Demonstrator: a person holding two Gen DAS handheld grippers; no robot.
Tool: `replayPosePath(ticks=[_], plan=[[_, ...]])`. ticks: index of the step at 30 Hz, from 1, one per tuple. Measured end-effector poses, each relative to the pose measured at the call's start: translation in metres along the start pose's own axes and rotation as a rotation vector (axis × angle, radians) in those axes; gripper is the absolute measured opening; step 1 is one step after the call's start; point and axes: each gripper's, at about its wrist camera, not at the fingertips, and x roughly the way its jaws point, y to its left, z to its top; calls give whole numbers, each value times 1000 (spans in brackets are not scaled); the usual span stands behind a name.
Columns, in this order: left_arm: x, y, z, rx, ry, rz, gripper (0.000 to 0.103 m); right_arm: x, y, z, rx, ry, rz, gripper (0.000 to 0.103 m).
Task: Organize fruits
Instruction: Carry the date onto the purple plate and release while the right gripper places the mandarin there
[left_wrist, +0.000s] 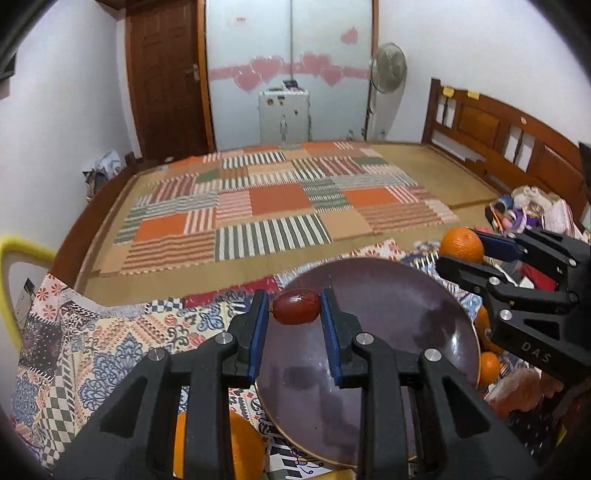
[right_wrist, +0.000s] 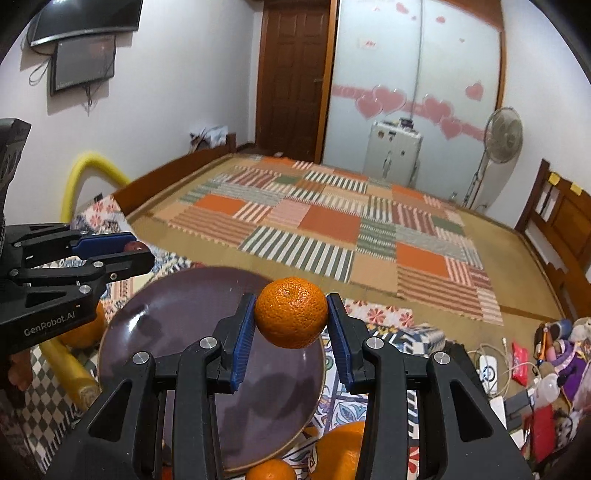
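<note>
My left gripper is shut on a small red oval fruit, held over the far left rim of a purple plate. My right gripper is shut on an orange above the far edge of the same plate. In the left wrist view the right gripper enters from the right with its orange. In the right wrist view the left gripper comes in from the left, with the red fruit just visible between its fingers. The plate holds no fruit.
More oranges lie on the patterned cloth beside the plate: one near left, two at the right, and two near the front. A bed with a patchwork mat stretches beyond. Toys and cables clutter the right.
</note>
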Motion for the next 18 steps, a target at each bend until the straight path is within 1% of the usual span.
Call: replayPosePath(ticks=[4, 8, 14, 15, 18], plan=[[10, -6, 1, 15, 46, -24, 28, 9, 2, 1, -22, 49, 4, 35], [19, -4, 1, 3, 87, -45, 29, 16, 4, 3, -32, 94, 17, 35], [21, 0, 1, -3, 104, -49, 30, 21, 6, 4, -44, 109, 8, 35], [21, 0, 1, -1, 101, -47, 33, 22, 6, 4, -47, 109, 5, 35], [19, 2, 0, 5, 90, -48, 53, 23, 6, 5, -41, 115, 3, 35]])
